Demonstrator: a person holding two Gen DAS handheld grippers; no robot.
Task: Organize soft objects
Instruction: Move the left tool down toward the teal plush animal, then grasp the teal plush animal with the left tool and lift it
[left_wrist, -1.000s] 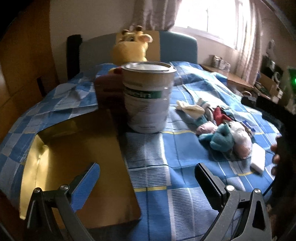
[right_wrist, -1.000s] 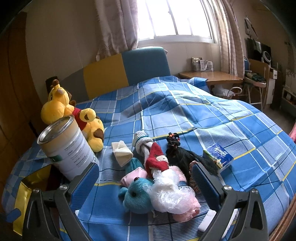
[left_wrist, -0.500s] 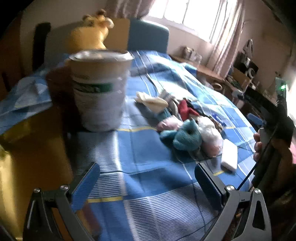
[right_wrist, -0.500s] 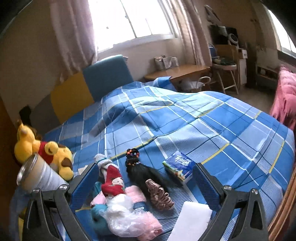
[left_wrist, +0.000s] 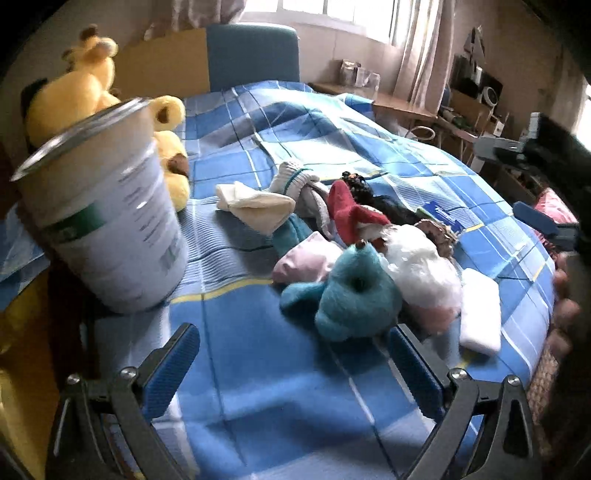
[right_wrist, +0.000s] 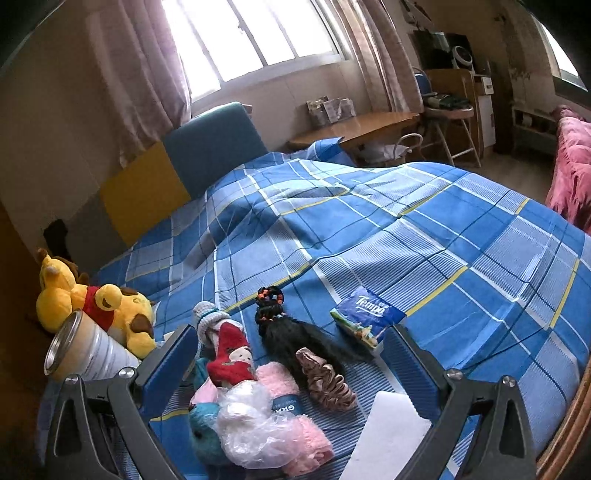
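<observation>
Two sets of jaws gape empty over a blue plaid bedspread (right_wrist: 424, 236) beneath a curtained window (right_wrist: 258, 37).

The left gripper (left_wrist: 291, 363) has swung rightward off the gold box, which now shows only as a blurred yellow sliver, probably its edge, at the frame's left; the tin can (left_wrist: 103, 218) has slid to the left and the teal plush (left_wrist: 354, 295) now sits just ahead of its spread fingers; the right gripper (right_wrist: 290, 362) has lifted and turned right, bringing the tissue pack (right_wrist: 365, 315) and pink bedding (right_wrist: 572, 177) into sight.
</observation>
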